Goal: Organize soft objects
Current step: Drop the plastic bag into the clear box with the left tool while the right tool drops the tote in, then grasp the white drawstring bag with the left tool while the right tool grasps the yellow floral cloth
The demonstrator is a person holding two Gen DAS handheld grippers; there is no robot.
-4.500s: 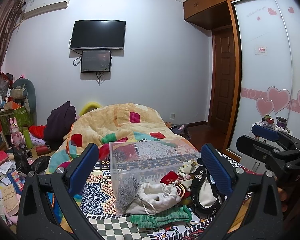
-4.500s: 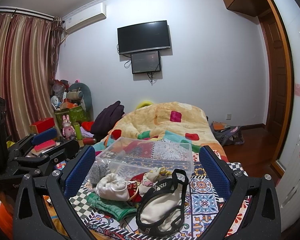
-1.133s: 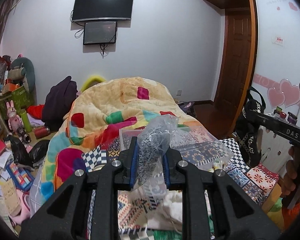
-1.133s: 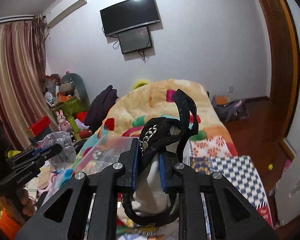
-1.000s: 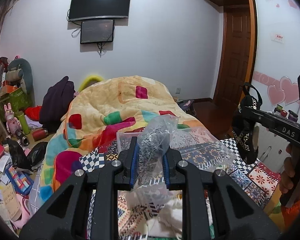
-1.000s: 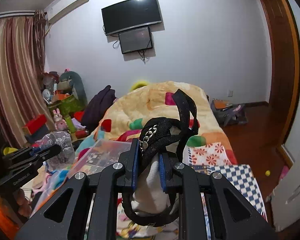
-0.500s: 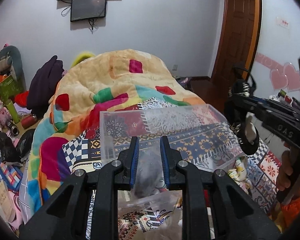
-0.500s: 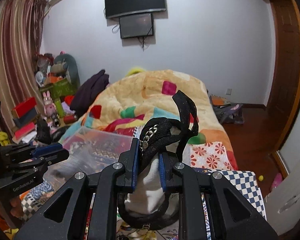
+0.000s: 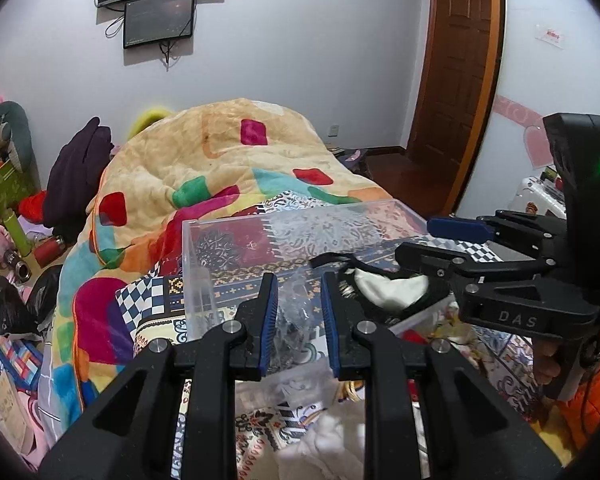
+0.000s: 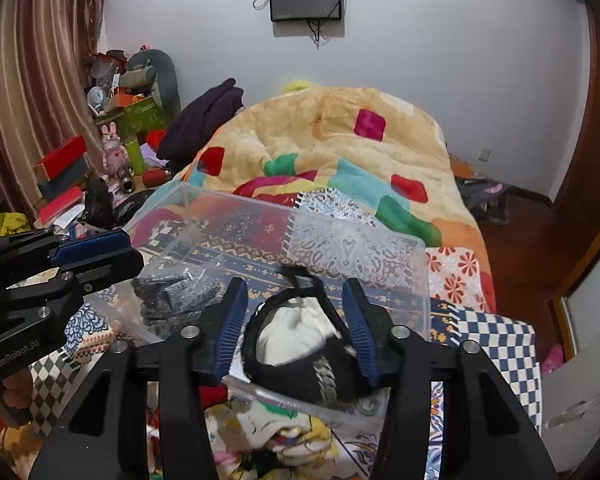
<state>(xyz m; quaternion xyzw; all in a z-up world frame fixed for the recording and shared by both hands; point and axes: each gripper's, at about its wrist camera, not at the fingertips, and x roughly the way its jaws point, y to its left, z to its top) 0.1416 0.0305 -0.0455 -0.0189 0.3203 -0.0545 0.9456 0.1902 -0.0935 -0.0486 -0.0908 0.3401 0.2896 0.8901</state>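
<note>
A clear plastic box (image 9: 284, 228) (image 10: 340, 248) stands on the patterned bed. My left gripper (image 9: 298, 318) reaches into its left part, jaws a little apart around a clear bag of grey fabric (image 9: 290, 320) (image 10: 176, 292) that lies in the box. My right gripper (image 10: 296, 328) is open over the box's right part; the black-and-white strapped pouch (image 10: 300, 344) (image 9: 384, 284) lies in the box between its fingers. The right gripper also shows in the left wrist view (image 9: 452, 240), the left one in the right wrist view (image 10: 96, 252).
More soft items lie in front of the box: white cloth (image 9: 324, 448), yellow and red pieces (image 10: 284, 428). A large colourful blanket (image 9: 204, 160) is heaped behind the box. Clutter covers the floor at left (image 10: 100, 160). A wooden door (image 9: 456, 80) is at right.
Both grippers lowered their items into the box. The right gripper opened and let go of the pouch. The left jaws have parted slightly around the bag.
</note>
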